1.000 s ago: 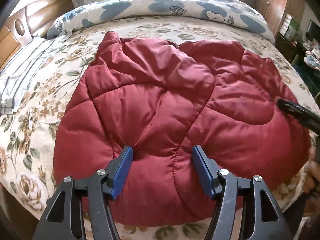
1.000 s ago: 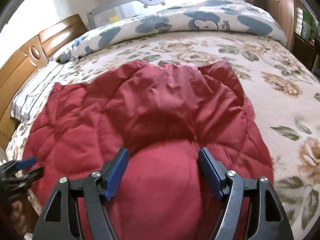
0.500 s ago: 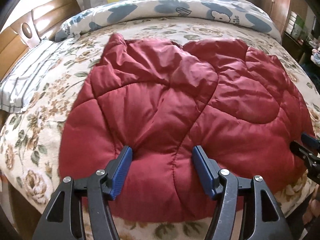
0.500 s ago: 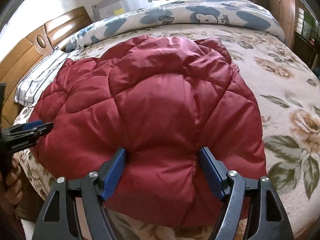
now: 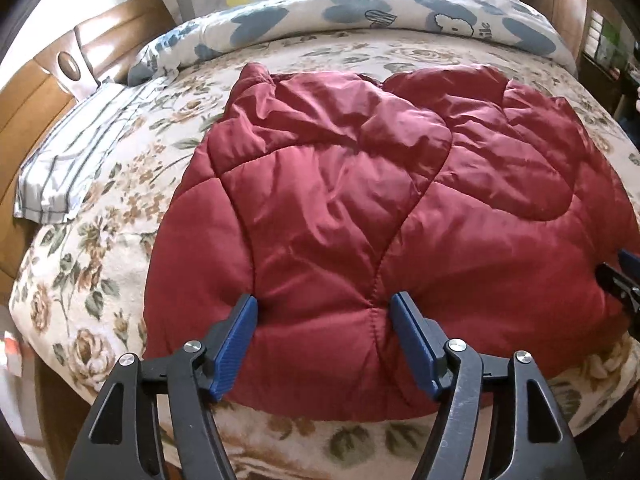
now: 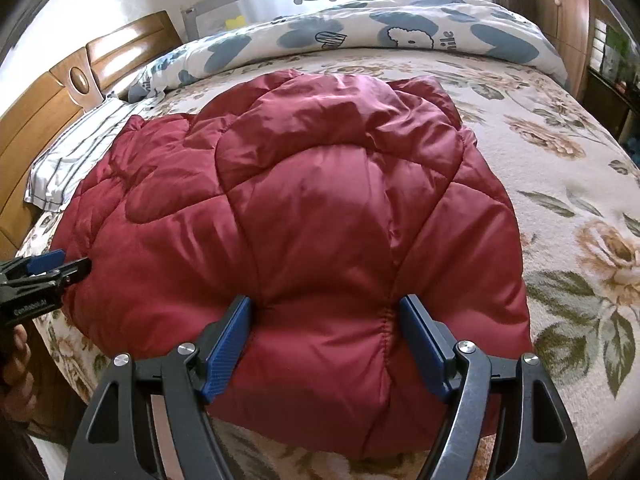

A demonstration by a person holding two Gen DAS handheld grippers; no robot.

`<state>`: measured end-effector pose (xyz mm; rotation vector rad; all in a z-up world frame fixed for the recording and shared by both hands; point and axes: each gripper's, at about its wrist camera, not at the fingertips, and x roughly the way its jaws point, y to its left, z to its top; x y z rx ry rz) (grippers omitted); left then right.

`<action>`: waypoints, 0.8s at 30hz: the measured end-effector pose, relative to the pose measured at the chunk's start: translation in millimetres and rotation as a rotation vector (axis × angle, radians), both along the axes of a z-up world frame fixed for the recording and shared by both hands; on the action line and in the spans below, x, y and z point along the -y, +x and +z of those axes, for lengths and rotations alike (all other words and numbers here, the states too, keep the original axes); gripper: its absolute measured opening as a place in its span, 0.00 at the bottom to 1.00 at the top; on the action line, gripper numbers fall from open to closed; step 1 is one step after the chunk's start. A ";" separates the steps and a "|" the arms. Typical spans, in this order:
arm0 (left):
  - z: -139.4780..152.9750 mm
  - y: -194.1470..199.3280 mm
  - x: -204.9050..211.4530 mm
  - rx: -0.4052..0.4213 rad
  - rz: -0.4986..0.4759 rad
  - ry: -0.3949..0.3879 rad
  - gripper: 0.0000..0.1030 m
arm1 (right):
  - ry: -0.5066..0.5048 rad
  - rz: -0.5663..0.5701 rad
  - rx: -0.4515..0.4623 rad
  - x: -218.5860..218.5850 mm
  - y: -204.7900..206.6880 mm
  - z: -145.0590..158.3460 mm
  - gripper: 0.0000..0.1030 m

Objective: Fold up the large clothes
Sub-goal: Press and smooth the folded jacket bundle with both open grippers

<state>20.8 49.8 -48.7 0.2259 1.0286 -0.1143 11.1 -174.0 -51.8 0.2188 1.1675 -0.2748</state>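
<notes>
A dark red quilted puffer jacket (image 5: pixel 360 208) lies folded on the floral bed cover; it also shows in the right wrist view (image 6: pixel 312 208). My left gripper (image 5: pixel 324 308) is open, its blue pads either side of the jacket's near edge, left part. My right gripper (image 6: pixel 324 306) is open too, its pads either side of the near edge, right part. Neither is closed on the cloth. The right gripper shows at the right edge of the left wrist view (image 5: pixel 622 284). The left gripper shows at the left edge of the right wrist view (image 6: pixel 48 268).
The floral bed cover (image 5: pixel 104 240) spreads around the jacket. A blue-and-white duvet (image 5: pixel 400 20) is rolled along the far side. A striped pillow (image 5: pixel 76 164) lies at the left by the wooden headboard (image 5: pixel 44 80). Wooden cupboards (image 6: pixel 568 12) stand at the right.
Both grippers have drawn back toward the bed's near edge, so more of the jacket shows. The jacket's upper part, raised a second ago in the right view, now lies flat. Both stayed open.
</notes>
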 end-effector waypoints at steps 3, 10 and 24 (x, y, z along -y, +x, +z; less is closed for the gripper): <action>-1.2 1.0 -0.3 0.001 -0.002 -0.007 0.67 | 0.001 -0.004 -0.001 0.0 -1.7 1.2 0.75; -3.1 -0.7 -2.2 0.010 -0.005 -0.006 0.68 | 0.002 -0.007 -0.005 0.4 -1.6 2.5 0.75; 16.2 8.3 -10.0 0.033 0.020 -0.049 0.69 | -0.007 0.066 0.042 -22.9 25.1 28.6 0.75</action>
